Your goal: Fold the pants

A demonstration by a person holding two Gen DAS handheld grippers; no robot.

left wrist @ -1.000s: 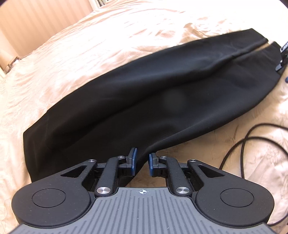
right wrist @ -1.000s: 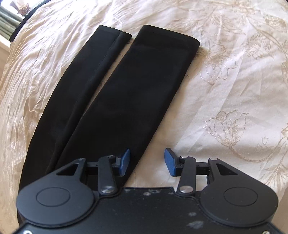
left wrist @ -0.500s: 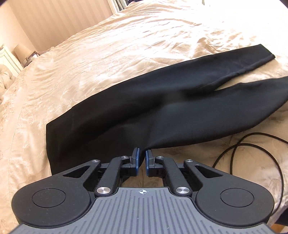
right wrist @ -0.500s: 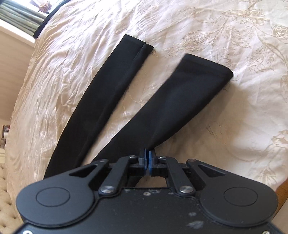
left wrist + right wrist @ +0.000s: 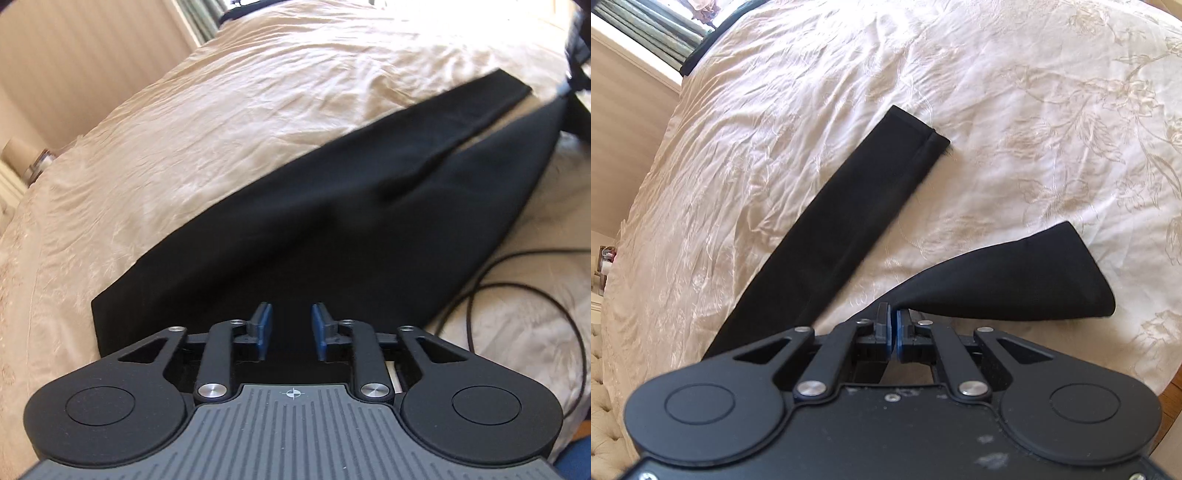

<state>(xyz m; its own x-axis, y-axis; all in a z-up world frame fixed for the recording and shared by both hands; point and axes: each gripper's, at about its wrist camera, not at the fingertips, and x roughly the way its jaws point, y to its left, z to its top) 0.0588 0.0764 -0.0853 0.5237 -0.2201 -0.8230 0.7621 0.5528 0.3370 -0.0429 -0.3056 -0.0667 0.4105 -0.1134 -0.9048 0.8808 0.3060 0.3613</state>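
Note:
Black pants [image 5: 295, 229] lie on a cream bedspread [image 5: 221, 110]. In the left wrist view my left gripper [image 5: 291, 325] is open over the waist end, its blue pads apart with black cloth between and below them. In the right wrist view my right gripper [image 5: 893, 328] is shut on the edge of the near pant leg [image 5: 1015, 280], which is lifted and pulled to the right. The far leg [image 5: 857, 221] lies flat, its cuff pointing up and right. The right gripper shows dimly at the top right of the left wrist view [image 5: 576, 66].
A black cable [image 5: 517, 295] loops on the bedspread right of the pants. The bed's edge and a wooden floor [image 5: 1171, 395] are at the right. A tufted bench [image 5: 602, 424] is at the lower left. A bedside lamp [image 5: 18, 151] and curtains stand beyond the bed.
My left gripper has opened and let go of the waist edge. My right gripper, shut on the near leg, has drawn it further right, widening the gap between the legs.

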